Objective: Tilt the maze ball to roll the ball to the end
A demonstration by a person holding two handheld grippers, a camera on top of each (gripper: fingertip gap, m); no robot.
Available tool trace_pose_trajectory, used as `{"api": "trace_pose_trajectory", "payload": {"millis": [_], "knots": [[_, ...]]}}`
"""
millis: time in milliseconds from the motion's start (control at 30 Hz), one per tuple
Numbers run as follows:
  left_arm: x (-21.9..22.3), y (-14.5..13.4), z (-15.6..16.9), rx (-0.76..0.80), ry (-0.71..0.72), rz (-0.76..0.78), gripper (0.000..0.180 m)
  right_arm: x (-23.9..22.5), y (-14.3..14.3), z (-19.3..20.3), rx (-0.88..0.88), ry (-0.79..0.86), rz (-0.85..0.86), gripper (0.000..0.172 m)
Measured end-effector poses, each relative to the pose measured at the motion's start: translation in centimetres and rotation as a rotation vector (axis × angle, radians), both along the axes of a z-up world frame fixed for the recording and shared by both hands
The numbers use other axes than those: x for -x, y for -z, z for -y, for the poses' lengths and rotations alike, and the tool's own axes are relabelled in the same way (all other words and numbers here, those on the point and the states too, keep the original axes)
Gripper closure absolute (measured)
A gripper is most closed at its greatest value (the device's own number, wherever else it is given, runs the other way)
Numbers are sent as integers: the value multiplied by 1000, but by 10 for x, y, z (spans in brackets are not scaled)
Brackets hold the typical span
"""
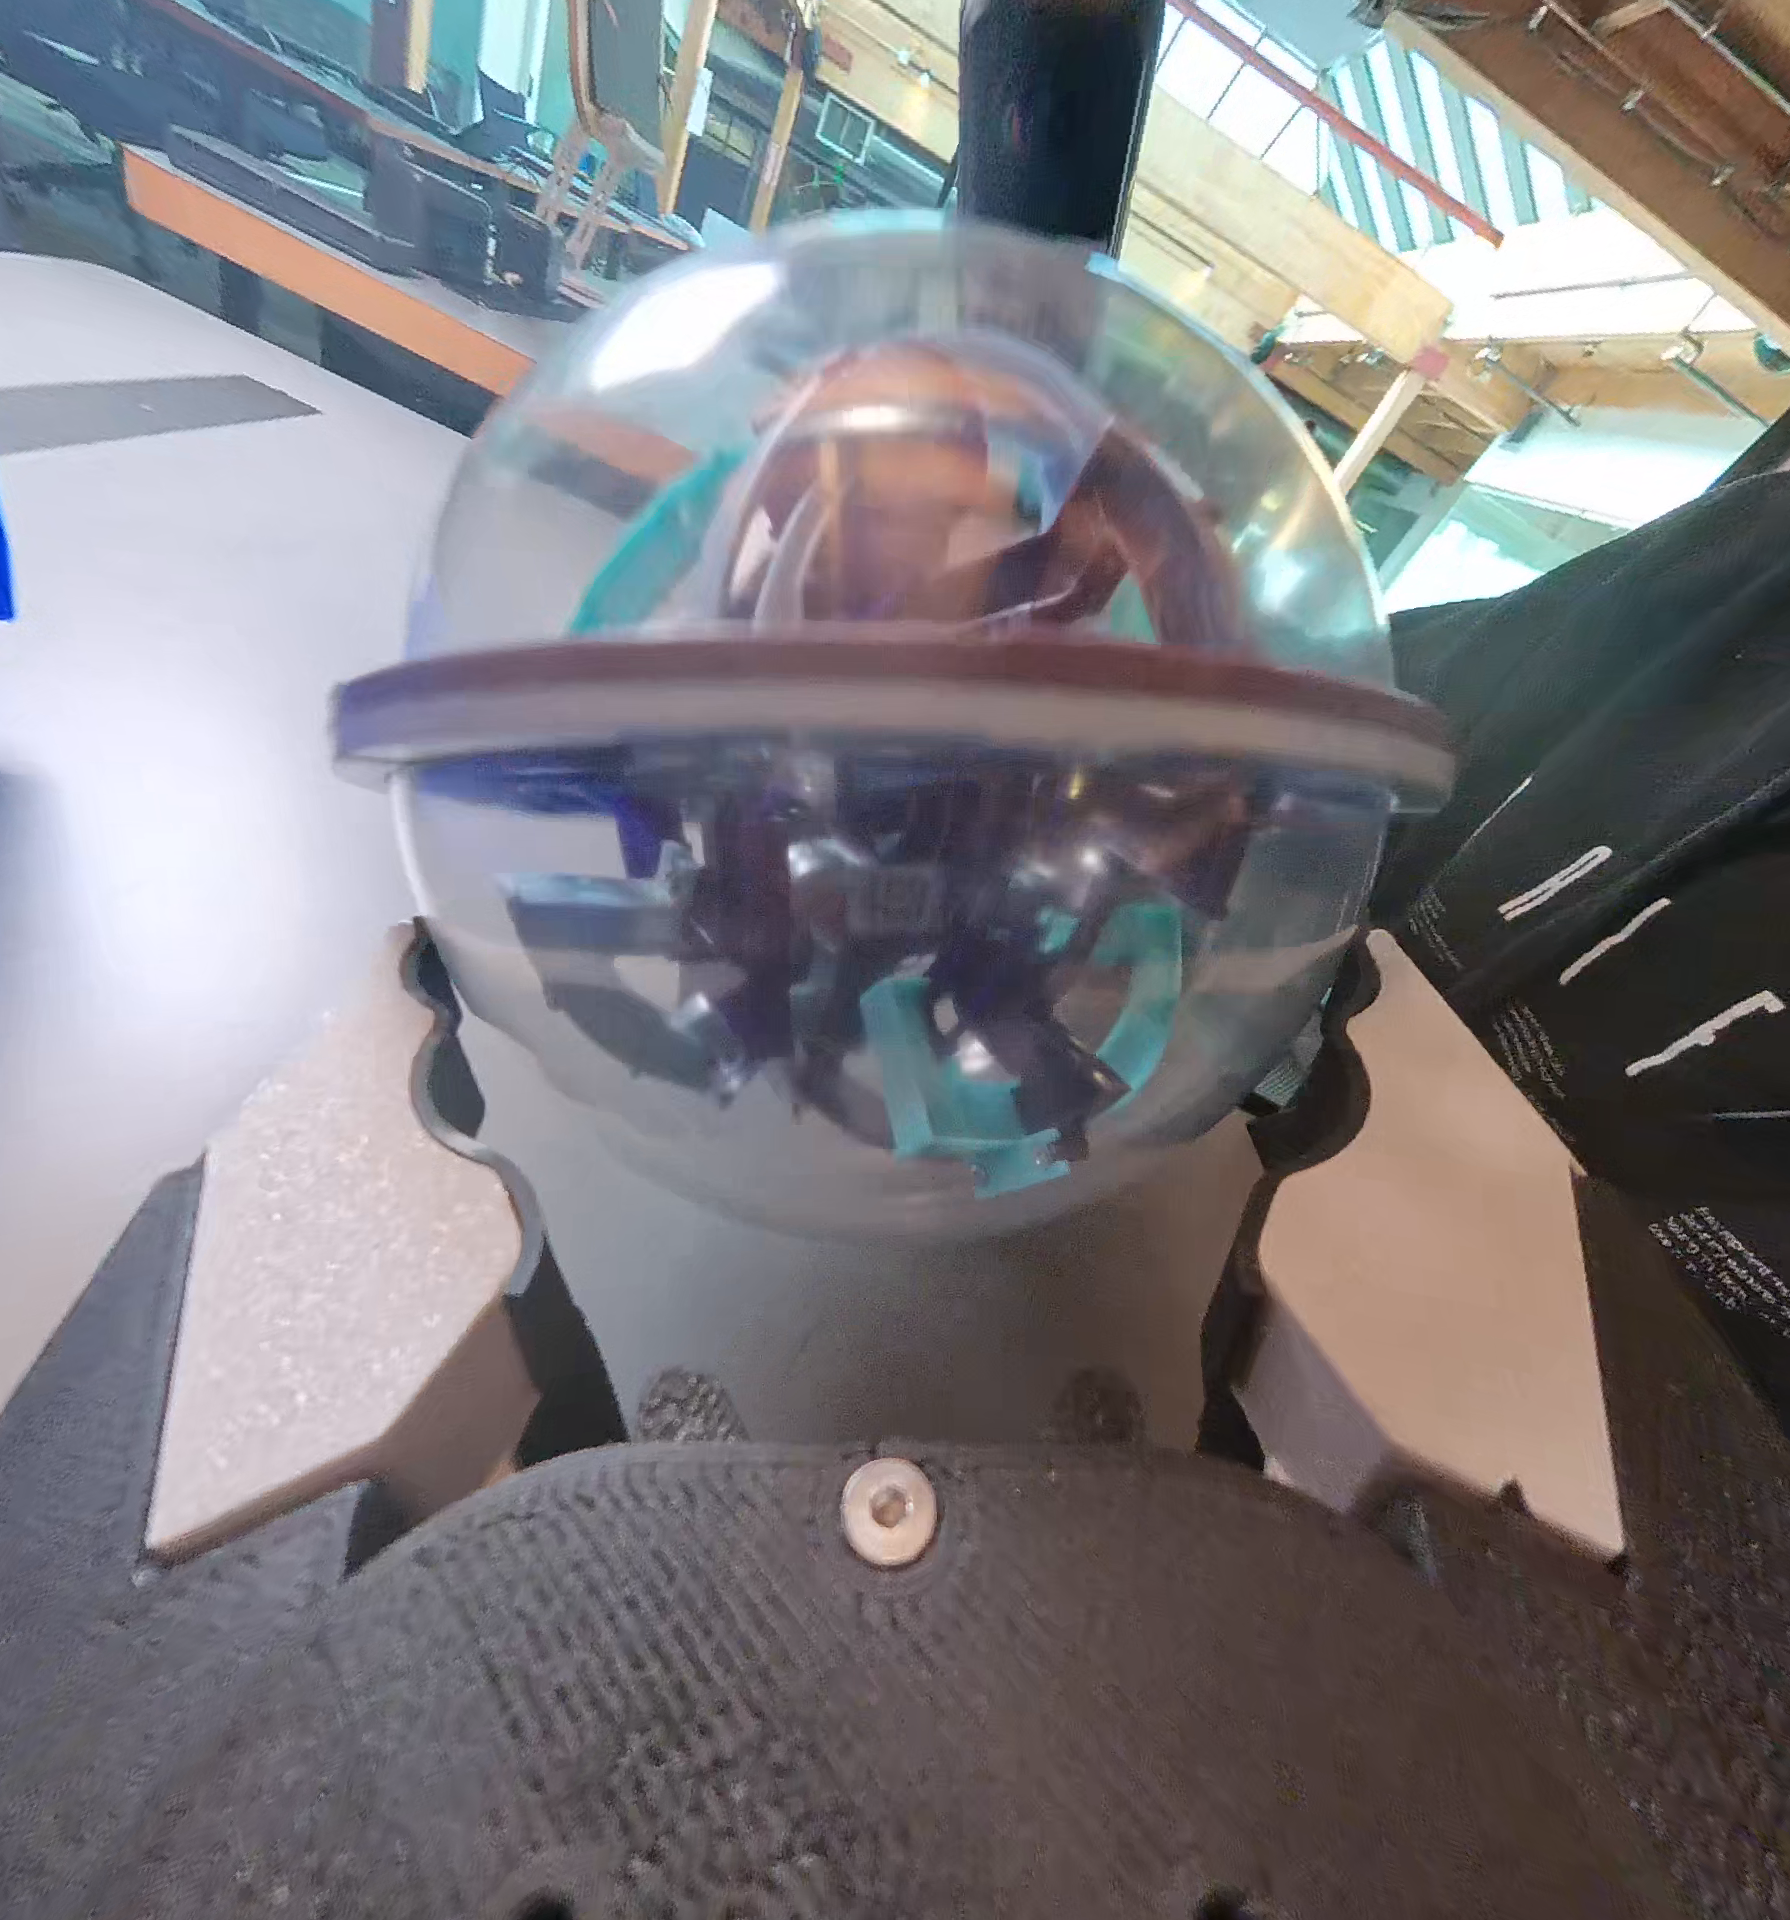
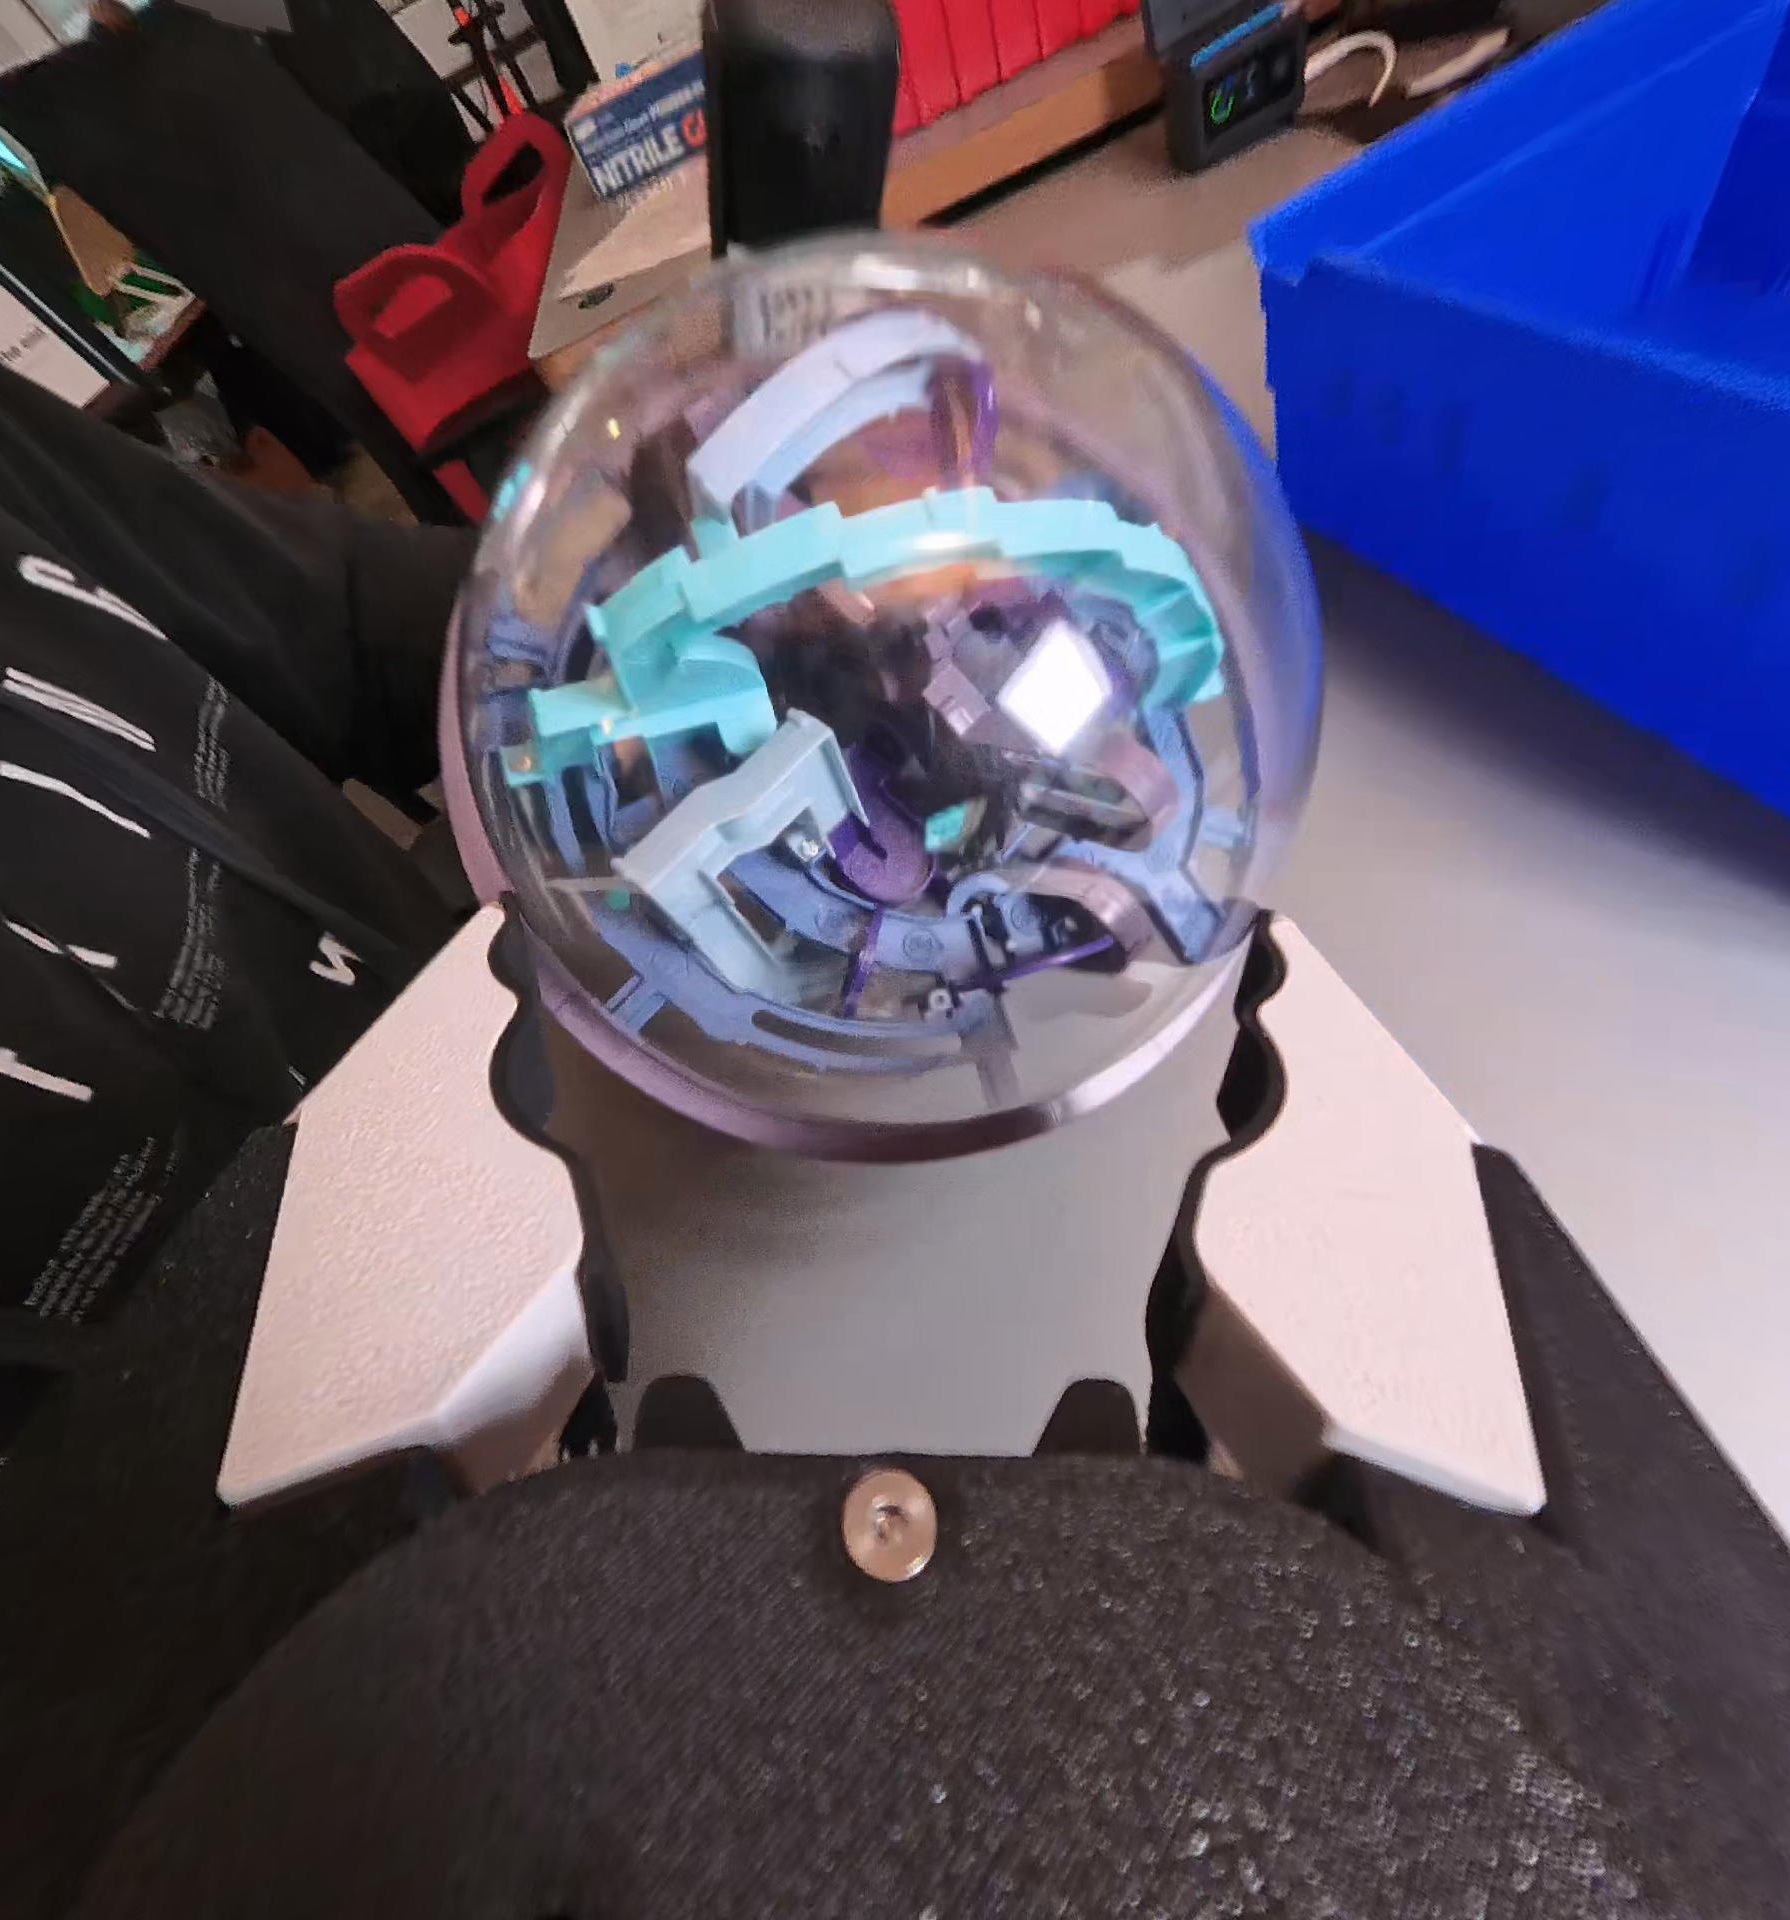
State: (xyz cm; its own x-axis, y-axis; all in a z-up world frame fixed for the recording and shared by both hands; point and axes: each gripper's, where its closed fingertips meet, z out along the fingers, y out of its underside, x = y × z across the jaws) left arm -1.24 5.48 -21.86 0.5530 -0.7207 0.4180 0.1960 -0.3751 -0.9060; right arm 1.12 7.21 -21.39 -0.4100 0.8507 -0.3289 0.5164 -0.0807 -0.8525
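Left wrist view: maze ball (image 1: pixel 891 727) clamped by left gripper (image 1: pixel 891 997) and right gripper (image 2: pixel 880 956); rigid, slick shell; grip below rim.

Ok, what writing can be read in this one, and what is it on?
I won't quote writing; these things bear it.
On the black garment: white lettering, large letters and fine print.
On the blue-and-white box: bold printed label.
Inside the maze ball: small tag, blurred.
On the dark device: lit screen, too small to read.
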Motion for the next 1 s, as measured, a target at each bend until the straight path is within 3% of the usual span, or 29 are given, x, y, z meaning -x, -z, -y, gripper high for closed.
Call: {"api": "trace_pose_trajectory", "payload": {"millis": [133, 433, 600, 800, 1000], "knots": [[8, 0, -1, -2, -24, -18, 23, 0, 31, 11, 51, -17, 40, 42], [14, 4, -5, 52, -37, -16, 24, 2, 67, 28, 112, -75, 157, 42], [20, 3, -7, 41, -63, -37, 24, 8, 72, 26, 55, -61, 136, 44], [14, -1, -5, -9, -57, -85, 27, 0, 77, 20, -191, -122, 83, 38], [1, 7, 0, -80, -31, -241, 31, -13, 58, 7, -268, -171, -12, 29]]}}
